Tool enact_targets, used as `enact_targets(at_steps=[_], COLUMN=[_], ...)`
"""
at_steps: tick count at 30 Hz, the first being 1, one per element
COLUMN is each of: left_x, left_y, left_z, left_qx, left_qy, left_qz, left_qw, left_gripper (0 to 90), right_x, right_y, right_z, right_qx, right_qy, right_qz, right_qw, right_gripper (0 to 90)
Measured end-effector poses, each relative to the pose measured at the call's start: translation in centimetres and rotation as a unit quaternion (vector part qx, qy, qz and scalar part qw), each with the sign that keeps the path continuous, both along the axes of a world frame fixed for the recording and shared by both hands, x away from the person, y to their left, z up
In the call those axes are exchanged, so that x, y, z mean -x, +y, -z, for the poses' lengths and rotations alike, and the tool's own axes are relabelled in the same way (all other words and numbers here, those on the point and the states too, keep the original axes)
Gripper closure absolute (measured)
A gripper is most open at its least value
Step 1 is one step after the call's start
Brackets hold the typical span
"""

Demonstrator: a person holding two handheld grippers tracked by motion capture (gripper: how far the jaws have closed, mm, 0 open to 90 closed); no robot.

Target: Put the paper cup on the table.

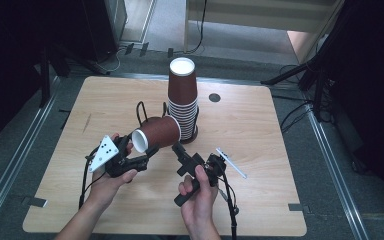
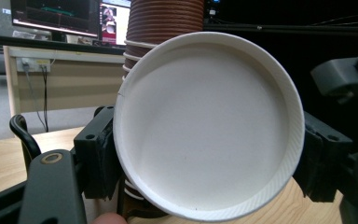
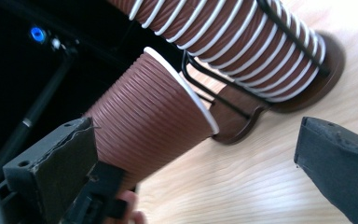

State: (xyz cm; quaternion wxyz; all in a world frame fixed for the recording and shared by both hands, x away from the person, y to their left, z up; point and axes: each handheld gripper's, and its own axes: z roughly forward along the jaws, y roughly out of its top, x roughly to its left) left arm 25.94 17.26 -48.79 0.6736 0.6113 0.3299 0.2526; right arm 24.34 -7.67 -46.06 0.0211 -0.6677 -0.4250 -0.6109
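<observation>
A single brown ribbed paper cup (image 1: 157, 133) lies on its side above the wooden table (image 1: 260, 140). My left gripper (image 1: 138, 146) is shut on its narrow end. In the left gripper view the cup's white bottom (image 2: 209, 126) faces the camera, with a black pad (image 2: 98, 154) pressed on either side. The cup's wide rim (image 3: 182, 88) points toward a tall stack of upside-down brown cups (image 1: 182, 97) in a black wire holder (image 1: 141, 112). My right gripper (image 1: 184, 155) is open just right of the held cup, its pads (image 3: 56, 172) wide apart with nothing between them.
The holder's round brown base (image 3: 317, 79) rests mid-table. A small dark round hole (image 1: 214, 97) sits in the tabletop behind the stack. Cables trail from both grippers toward the near edge. Black stands and floor rails flank the table.
</observation>
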Motion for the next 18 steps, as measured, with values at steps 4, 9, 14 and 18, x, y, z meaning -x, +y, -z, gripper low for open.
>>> enact_targets(at_steps=[4, 9, 14, 18], left_x=[0.1, 0.3, 0.5, 0.7], left_y=[-0.3, -0.7, -1.2, -1.6], left_z=[0.1, 0.1, 0.1, 0.1], left_qx=[-0.002, 0.002, 0.002, 0.001], left_qy=[0.000, -0.002, -0.003, -0.008], left_qz=[0.006, 0.013, 0.021, 0.028], left_qw=[1.0000, 0.9999, 0.9998, 0.9996], left_gripper=[23.5, 23.6, 23.5, 23.6], right_x=[-0.1, -0.1, -0.2, -0.4], right_y=[0.2, 0.5, 0.8, 1.2], right_z=[0.0, 0.0, 0.0, 0.2], right_qx=[-0.061, -0.108, -0.138, -0.153], right_qy=[0.026, 0.050, 0.072, 0.087], right_qz=[0.008, 0.013, 0.017, 0.020], right_qw=[0.9978, 0.9928, 0.9877, 0.9842], right_gripper=[0.0, 0.0, 0.0, 0.0])
